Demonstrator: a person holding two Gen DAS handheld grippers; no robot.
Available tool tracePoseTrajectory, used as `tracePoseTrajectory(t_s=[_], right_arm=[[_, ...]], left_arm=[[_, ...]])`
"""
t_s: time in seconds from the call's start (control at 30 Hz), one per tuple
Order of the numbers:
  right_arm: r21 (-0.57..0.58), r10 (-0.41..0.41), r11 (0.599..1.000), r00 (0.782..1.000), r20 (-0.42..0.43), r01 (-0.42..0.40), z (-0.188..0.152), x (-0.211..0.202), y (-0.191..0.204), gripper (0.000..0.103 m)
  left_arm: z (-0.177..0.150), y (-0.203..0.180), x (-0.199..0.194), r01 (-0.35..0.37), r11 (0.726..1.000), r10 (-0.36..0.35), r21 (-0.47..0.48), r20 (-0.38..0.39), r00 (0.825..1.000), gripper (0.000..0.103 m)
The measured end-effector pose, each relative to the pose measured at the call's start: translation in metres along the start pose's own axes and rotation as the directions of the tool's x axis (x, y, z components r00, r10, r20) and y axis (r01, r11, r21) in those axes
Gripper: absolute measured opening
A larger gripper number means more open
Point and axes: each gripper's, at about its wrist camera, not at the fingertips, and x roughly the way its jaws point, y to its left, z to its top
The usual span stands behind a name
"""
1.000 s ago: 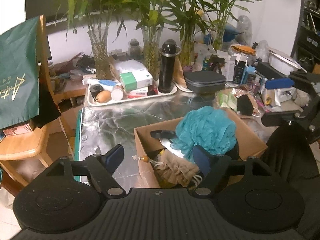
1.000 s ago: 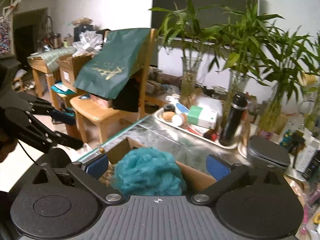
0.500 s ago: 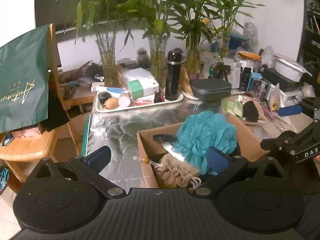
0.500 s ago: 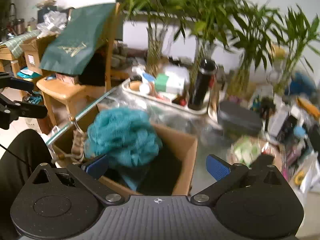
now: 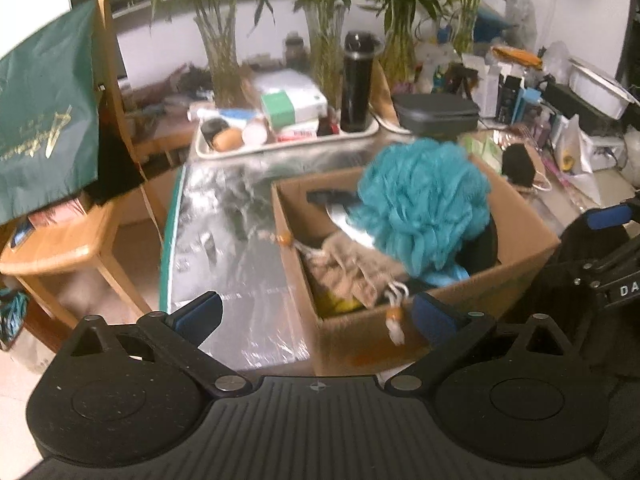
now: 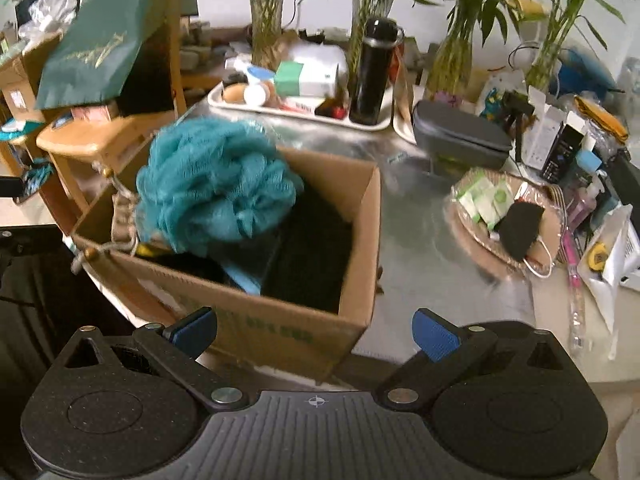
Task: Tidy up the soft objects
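A teal mesh bath pouf (image 5: 424, 200) (image 6: 216, 180) rests on top of the contents of an open cardboard box (image 5: 360, 336) (image 6: 360, 208) on the foil-covered table. A beige drawstring pouch (image 5: 348, 272) and dark fabric (image 6: 312, 256) lie in the box beside it. My left gripper (image 5: 316, 312) hovers open at the box's near left corner, nothing between its blue pads. My right gripper (image 6: 316, 328) stands open over the box's near wall, holding nothing. The right gripper's blue pad (image 5: 608, 216) shows at the left wrist view's right edge.
A white tray (image 5: 280, 148) with a black bottle (image 5: 356, 84), boxes and small items stands behind the box, backed by bamboo vases. A grey case (image 6: 460, 136), a woven basket (image 6: 504, 216) and bottles crowd the right. A wooden chair (image 5: 60, 236) with a green bag stands left.
The left jaws spread wider a second ago. Both grippers sank and tipped downward toward the box. The right view swung right, bringing the basket and table clutter into sight.
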Motion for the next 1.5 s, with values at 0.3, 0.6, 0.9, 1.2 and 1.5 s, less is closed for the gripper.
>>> tracePoseTrajectory(t_s=[0.3, 0.6, 0.9, 1.2, 1.5], right_arm=[[-0.01, -0.002, 1.0, 0.998, -0.064, 0.002, -0.011, 0.009, 0.007, 0.103], [-0.003, 0.002, 1.0, 0.995, -0.104, -0.002, -0.018, 0.016, 0.01, 0.103], [-0.012, 0.006, 1.0, 0.993, -0.115, -0.007, -0.018, 0.019, 0.011, 0.103], [-0.017, 0.006, 1.0, 0.993, -0.119, -0.008, -0.017, 0.021, 0.011, 0.103], [-0.014, 0.001, 1.0, 0.993, -0.12, -0.002, -0.016, 0.022, 0.01, 0.103]], left_arm=[[-0.009, -0.006, 0.012, 0.0, 1.0, -0.001, -0.015, -0.096, 0.995, 0.103], [-0.01, -0.009, 0.014, 0.001, 1.0, -0.004, -0.021, -0.124, 0.992, 0.103], [-0.01, -0.009, 0.016, 0.003, 1.0, -0.006, -0.02, -0.129, 0.992, 0.103], [-0.01, -0.007, 0.019, 0.0, 0.999, -0.005, -0.035, -0.142, 0.99, 0.103], [-0.009, -0.005, 0.021, 0.002, 0.999, -0.008, -0.043, -0.15, 0.989, 0.103]])
